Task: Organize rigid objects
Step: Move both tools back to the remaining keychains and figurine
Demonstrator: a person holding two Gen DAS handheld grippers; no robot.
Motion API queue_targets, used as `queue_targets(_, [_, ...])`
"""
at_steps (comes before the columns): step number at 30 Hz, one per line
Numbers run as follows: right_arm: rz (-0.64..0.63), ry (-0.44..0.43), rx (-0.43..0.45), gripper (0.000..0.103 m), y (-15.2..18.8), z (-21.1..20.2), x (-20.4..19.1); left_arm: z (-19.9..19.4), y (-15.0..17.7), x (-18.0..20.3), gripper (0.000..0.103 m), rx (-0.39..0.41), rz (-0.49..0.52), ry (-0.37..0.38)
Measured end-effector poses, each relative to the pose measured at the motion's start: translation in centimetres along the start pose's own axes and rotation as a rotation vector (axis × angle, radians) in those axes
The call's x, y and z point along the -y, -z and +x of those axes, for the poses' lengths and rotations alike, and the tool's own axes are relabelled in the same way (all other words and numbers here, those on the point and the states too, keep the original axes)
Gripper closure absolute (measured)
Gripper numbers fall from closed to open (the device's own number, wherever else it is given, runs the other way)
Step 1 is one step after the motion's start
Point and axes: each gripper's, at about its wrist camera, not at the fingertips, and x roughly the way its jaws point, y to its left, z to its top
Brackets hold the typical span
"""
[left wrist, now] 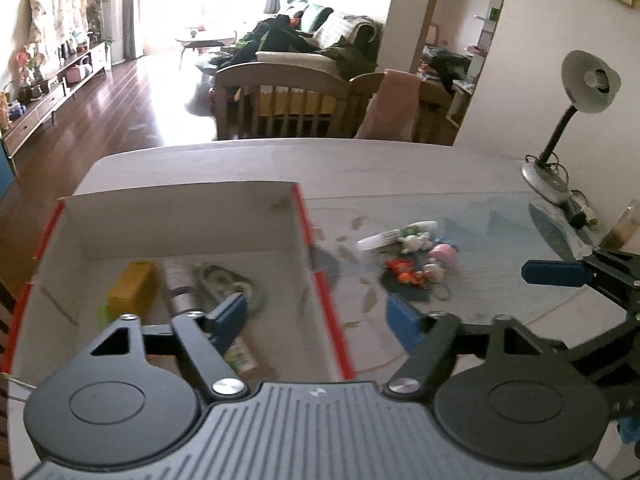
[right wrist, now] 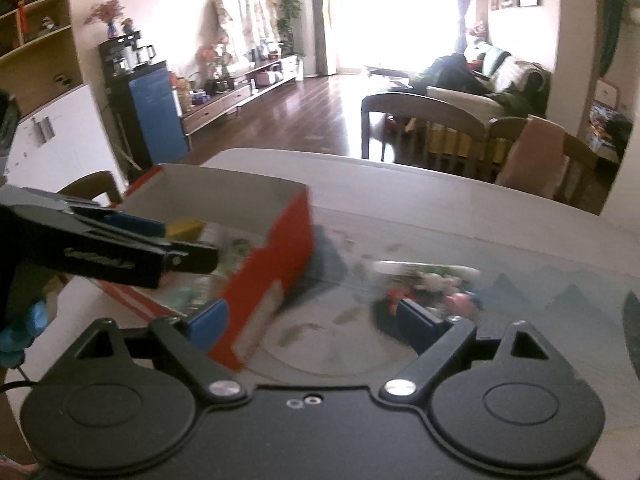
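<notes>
Fingers (left wrist: 228, 316) of both grippers spread, holding nothing

Small toys (right wrist: 436, 288): motion-blurred, unidentifiable. Box (left wrist: 180, 216) contents: partly hidden behind left claw (left wrist: 316, 316).

A desk lamp (left wrist: 576, 120) stands at the far right corner of the bench (left wrist: 360, 168). Beyond the bench, wooden chairs (left wrist: 280, 96) face it, one draped with a pink cloth (left wrist: 394, 106). A sofa (left wrist: 320, 44) sits farther back.

Red-edged white box (left wrist: 304, 216) holds a yellow block (left wrist: 132, 290)
</notes>
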Motion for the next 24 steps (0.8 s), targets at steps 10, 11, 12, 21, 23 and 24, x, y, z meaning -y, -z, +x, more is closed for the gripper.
queue_targets(10, [0.092, 0.066, -0.014, 0.013, 1.1, -0.3, 7.9, 3.6, -0.2, 5.5, 0.022, -0.033, 0.016, 0.028])
queue_targets(11, [0.101, 0.072, -0.018, 0.013, 1.1, -0.1, 8.6, 4.0, -0.2, 6.0, 0.021, -0.035, 0.019, 0.025])
queue_targets(12, [0.112, 0.078, -0.019, 0.013, 1.1, 0.0, 9.2, 4.4, -0.2, 6.4, 0.021, -0.036, 0.022, 0.019])
queue_targets(21, [0.193, 0.110, -0.060, 0.013, 0.9, 2.2, 13.7, 8.3, -0.7, 9.4, 0.018, -0.052, 0.009, -0.005])
queue_targets(23, [0.198, 0.117, -0.069, 0.013, 0.7, 2.9, 14.2, 9.3, -0.8, 9.9, 0.014, -0.057, 0.010, -0.014])
queue_targets(24, [0.203, 0.120, -0.076, 0.013, 0.6, 3.3, 14.4, 9.9, -0.8, 10.0, 0.010, -0.062, 0.008, -0.018])
